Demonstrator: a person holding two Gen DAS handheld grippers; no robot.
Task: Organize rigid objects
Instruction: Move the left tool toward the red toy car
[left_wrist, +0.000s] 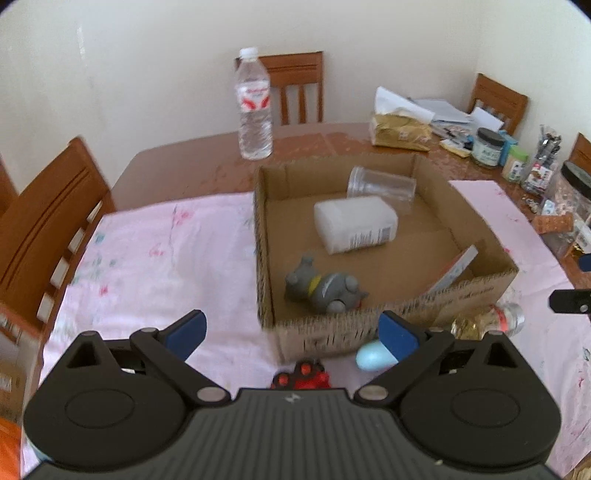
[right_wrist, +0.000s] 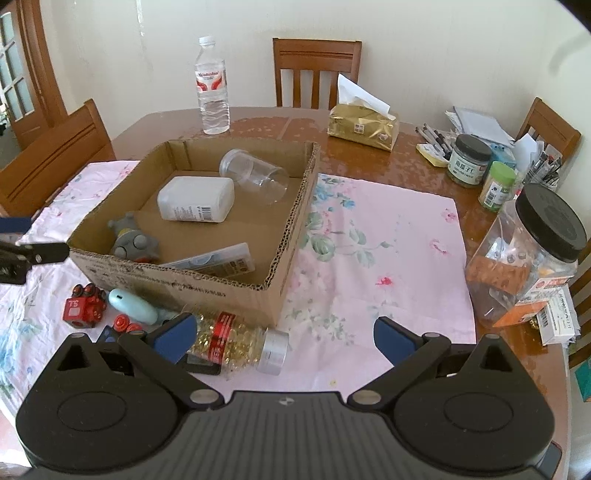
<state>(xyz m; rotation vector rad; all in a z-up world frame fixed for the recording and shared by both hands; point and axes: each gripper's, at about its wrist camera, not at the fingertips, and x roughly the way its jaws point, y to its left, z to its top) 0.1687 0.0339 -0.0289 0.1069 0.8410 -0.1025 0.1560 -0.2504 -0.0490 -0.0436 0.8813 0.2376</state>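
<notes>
A cardboard box (left_wrist: 373, 326) (right_wrist: 173, 280) stands on the pink cloth. It holds a clear jar (right_wrist: 255, 175), a white bottle (right_wrist: 195, 199), a grey toy (left_wrist: 325, 286) (right_wrist: 133, 240) and a flat packet (right_wrist: 218, 260). In front of the box lie a red toy (right_wrist: 83, 306) (left_wrist: 304, 374), a light blue egg-shaped thing (right_wrist: 133, 306) (left_wrist: 371, 354) and a bottle of golden capsules (right_wrist: 236, 341). My left gripper (left_wrist: 291, 332) is open and empty above the red toy. My right gripper (right_wrist: 284, 334) is open and empty above the capsule bottle's cap.
A water bottle (right_wrist: 211, 86) stands behind the box. A gold tissue pack (right_wrist: 364, 125), jars (right_wrist: 467, 160) and a big black-lidded jar (right_wrist: 524, 254) crowd the right side of the table. Wooden chairs (left_wrist: 48, 225) surround it.
</notes>
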